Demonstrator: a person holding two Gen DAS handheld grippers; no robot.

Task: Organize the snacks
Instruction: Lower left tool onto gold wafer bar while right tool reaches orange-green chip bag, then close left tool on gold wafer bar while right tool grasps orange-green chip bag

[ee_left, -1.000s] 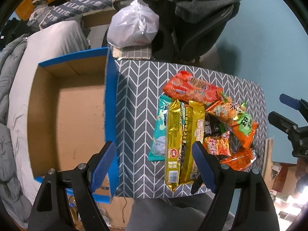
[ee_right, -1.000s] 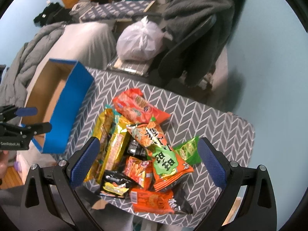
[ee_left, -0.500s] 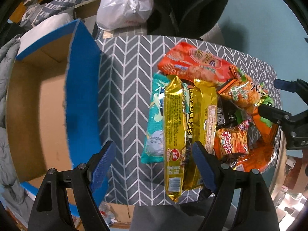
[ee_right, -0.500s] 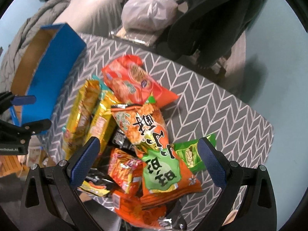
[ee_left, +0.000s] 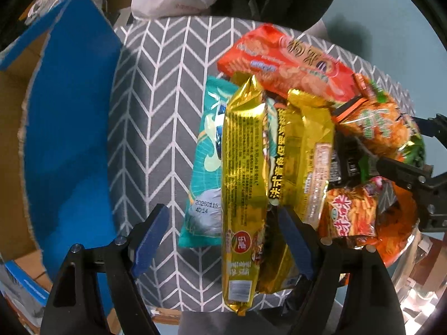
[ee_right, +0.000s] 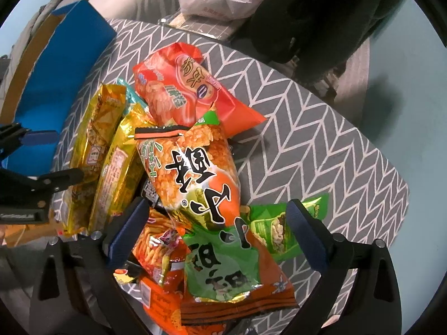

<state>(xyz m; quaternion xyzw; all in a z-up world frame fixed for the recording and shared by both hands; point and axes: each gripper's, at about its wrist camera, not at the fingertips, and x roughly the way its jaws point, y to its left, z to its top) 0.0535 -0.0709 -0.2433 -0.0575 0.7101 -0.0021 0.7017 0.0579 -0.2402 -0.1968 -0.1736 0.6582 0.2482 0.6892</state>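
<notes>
Straddling crinkly foil packets (ee_left: pixel 243 184), left hand-held gripper (ee_left: pixel 223 234) gapes; right hand-held gripper (ee_right: pixel 218 231) narrows.

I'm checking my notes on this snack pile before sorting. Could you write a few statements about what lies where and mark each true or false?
1. The blue-sided cardboard box already holds snacks. False: what shows of its inside is bare cardboard.
2. The long gold packet lies between the left gripper's open fingers. True.
3. The teal packet sits on top of the gold packets. False: it lies partly under one.
4. The red-orange bag is at the far end of the pile. True.
5. The right gripper is clamped on the small green packet. False: its jaws are closing around the orange-and-green bag.
</notes>
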